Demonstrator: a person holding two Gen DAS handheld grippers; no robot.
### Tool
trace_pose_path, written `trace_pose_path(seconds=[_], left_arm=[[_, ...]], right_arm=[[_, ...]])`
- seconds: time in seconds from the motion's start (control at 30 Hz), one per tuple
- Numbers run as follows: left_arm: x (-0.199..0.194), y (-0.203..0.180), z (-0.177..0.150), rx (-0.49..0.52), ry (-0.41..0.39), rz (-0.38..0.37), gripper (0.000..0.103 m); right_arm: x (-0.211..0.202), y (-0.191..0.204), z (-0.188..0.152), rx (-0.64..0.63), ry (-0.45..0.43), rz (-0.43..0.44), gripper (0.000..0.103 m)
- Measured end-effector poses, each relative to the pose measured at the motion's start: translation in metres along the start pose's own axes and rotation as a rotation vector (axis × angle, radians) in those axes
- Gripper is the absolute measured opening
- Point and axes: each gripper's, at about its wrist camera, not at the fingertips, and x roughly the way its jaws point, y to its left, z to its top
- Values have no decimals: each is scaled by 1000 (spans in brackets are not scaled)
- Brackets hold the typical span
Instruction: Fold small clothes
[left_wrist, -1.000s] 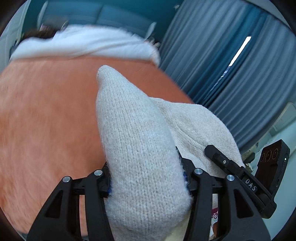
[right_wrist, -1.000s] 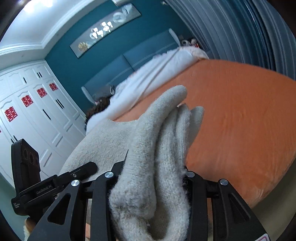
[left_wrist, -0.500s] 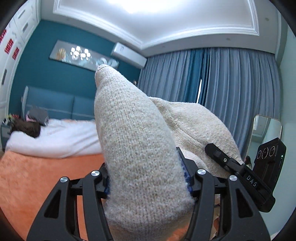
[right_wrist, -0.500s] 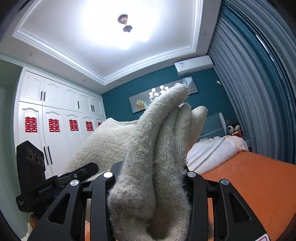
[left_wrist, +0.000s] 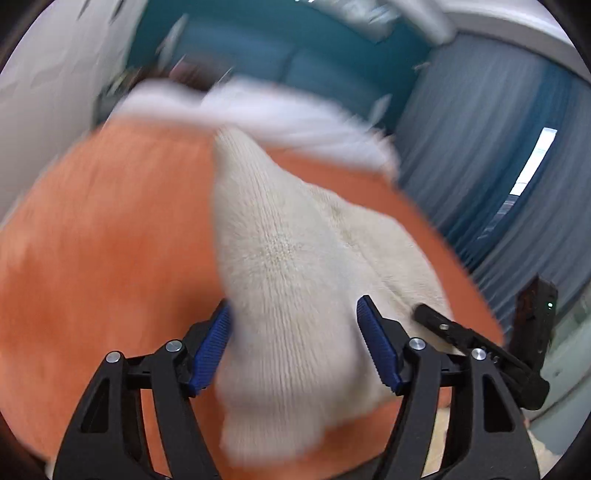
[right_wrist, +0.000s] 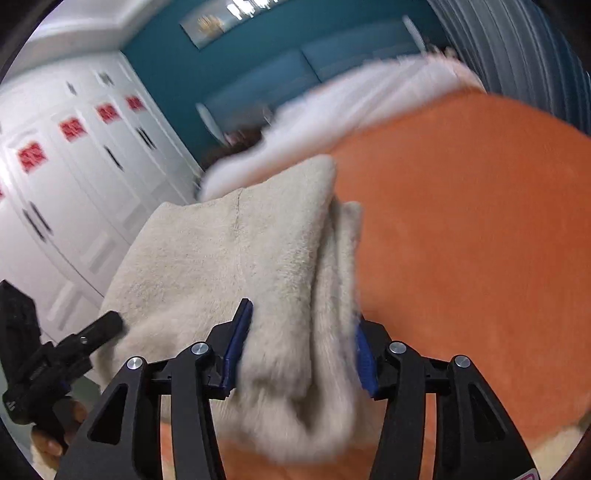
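Observation:
A cream knit garment (left_wrist: 288, 258) lies stretched over the orange bed cover (left_wrist: 92, 240), blurred by motion. One end runs between the blue pads (left_wrist: 376, 350) of my left gripper (left_wrist: 293, 306), whose jaws are opening; the right pad stands clear of the cloth. In the right wrist view the bunched other end of the garment (right_wrist: 240, 251) fills my right gripper (right_wrist: 301, 314). Its jaws are opening too, with both pads still against the cloth. Each gripper shows in the other's view: the right gripper (left_wrist: 480, 343) and the left gripper (right_wrist: 55, 350).
The orange bed cover (right_wrist: 461, 221) spreads wide to the right. A white duvet (right_wrist: 351, 103) is heaped at the head of the bed. White wardrobe doors (right_wrist: 74, 166) stand on the left, blue curtains (left_wrist: 498, 166) on the right. A hand (right_wrist: 48, 443) holds the left gripper.
Both grippers swung up toward the ceiling and came back down over the bed. The garment now lies out on the orange cover, and both pairs of blue pads show beside the cloth.

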Motion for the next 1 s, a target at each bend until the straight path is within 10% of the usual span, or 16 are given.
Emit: trace_pose_path(seconds=[0.13, 0.3, 0.5, 0.57, 0.6, 0.67, 0.87, 1.0], left_arm=[[2, 66, -53, -174, 47, -4, 65], [20, 66, -30, -185, 21, -34, 89], [85, 82, -39, -309, 161, -35, 90], [94, 87, -45, -331, 196, -37, 75], [97, 89, -44, -338, 202, -39, 63], [84, 84, -34, -335, 169, -80, 47], [26, 51, 13, -217, -35, -183, 39], [54, 48, -1, -152, 15, -97, 40]], right_arm=[[-2, -48, -57, 107, 15, -40, 55], [14, -51, -31, 113, 43, -30, 76], [107, -60, -32, 233, 238, -1, 81], [130, -61, -43, 265, 308, -1, 76], [136, -59, -46, 262, 319, 13, 49], [130, -43, -32, 195, 293, 17, 36], [56, 12, 37, 7, 23, 159, 31], [79, -12, 36, -6, 52, 108, 40]])
